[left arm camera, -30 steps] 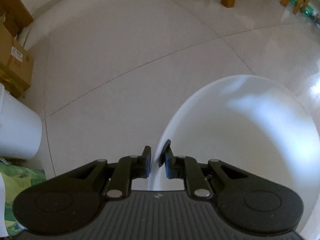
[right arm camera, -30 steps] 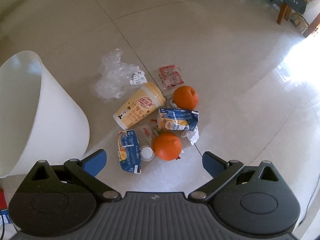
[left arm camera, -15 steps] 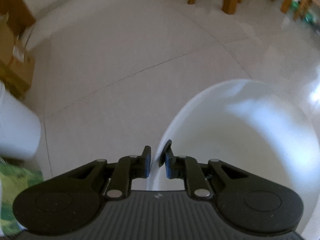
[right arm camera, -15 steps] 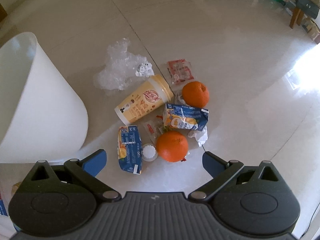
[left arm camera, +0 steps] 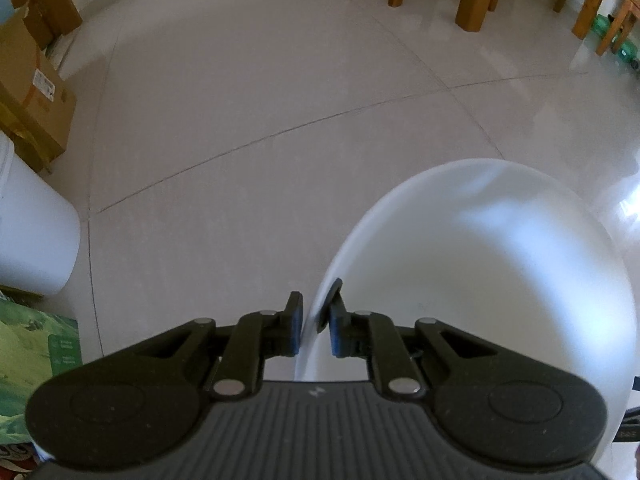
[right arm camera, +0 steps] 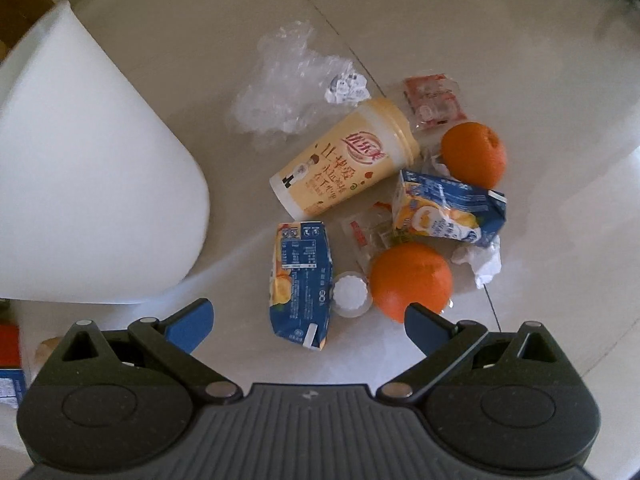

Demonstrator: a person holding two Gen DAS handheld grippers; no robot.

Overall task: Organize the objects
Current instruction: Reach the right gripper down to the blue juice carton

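The yellow cup [right arm camera: 346, 160] lies on its side at the centre of the right wrist view, printed with a red oval logo and dark Chinese characters too soft to read. Below it a blue juice carton [right arm camera: 300, 282] lies flat with its white-on-blue panel of fine print up, illegible from here; a second, crushed blue carton [right arm camera: 448, 210] sits to the right. Two oranges [right arm camera: 410, 280] [right arm camera: 474, 154] flank that carton above and below it, a white cap [right arm camera: 351, 292] touches the lower one, and a clear plastic bag [right arm camera: 288, 88] and a red sachet [right arm camera: 434, 100] lie at the top of the heap.

The right gripper [right arm camera: 308, 318] hangs over the flat carton with its jaws spread wide, holding nothing. The left gripper [left arm camera: 316, 318] is clamped on the thin rim of the white bin [left arm camera: 480, 264], one pad either side.

Bare tiled floor [left arm camera: 260, 120] lies wide open above the bin; a cardboard box [left arm camera: 28, 92] with a small white label crowds the left edge.
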